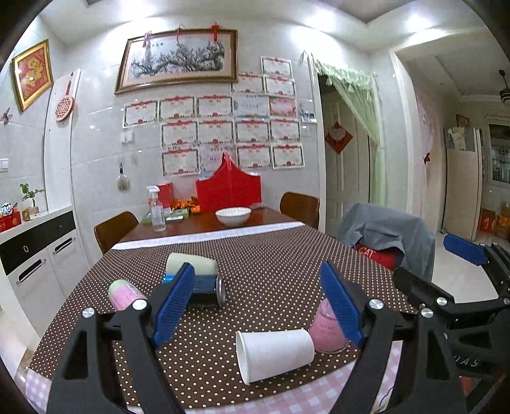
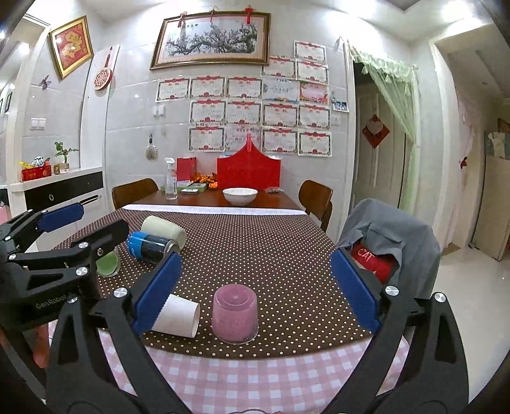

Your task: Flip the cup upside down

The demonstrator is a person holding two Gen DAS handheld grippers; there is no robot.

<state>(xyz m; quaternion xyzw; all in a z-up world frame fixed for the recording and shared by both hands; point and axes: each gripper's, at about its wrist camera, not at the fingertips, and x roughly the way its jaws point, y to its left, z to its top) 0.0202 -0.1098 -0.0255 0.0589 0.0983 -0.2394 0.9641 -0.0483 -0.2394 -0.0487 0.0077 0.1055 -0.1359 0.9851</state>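
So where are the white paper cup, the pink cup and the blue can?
White paper cup (image 1: 275, 352), left wrist view, its side wall.
Pink cup (image 2: 235, 310), right wrist view, its side.
Blue can (image 2: 149, 248), right wrist view, its body.

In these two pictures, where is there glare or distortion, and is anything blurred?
Left wrist view: ceiling lights blow out to white, the doorway bows from fisheye, and the white paper cup stays sharp. Right wrist view: tiled wall shows glare spots, the corners go dark, and the pink cup is clear.

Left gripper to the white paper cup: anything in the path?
Nothing visible. The white paper cup lies on its side just ahead of the open left gripper. The upside-down pink cup sits beside its base, not in between.
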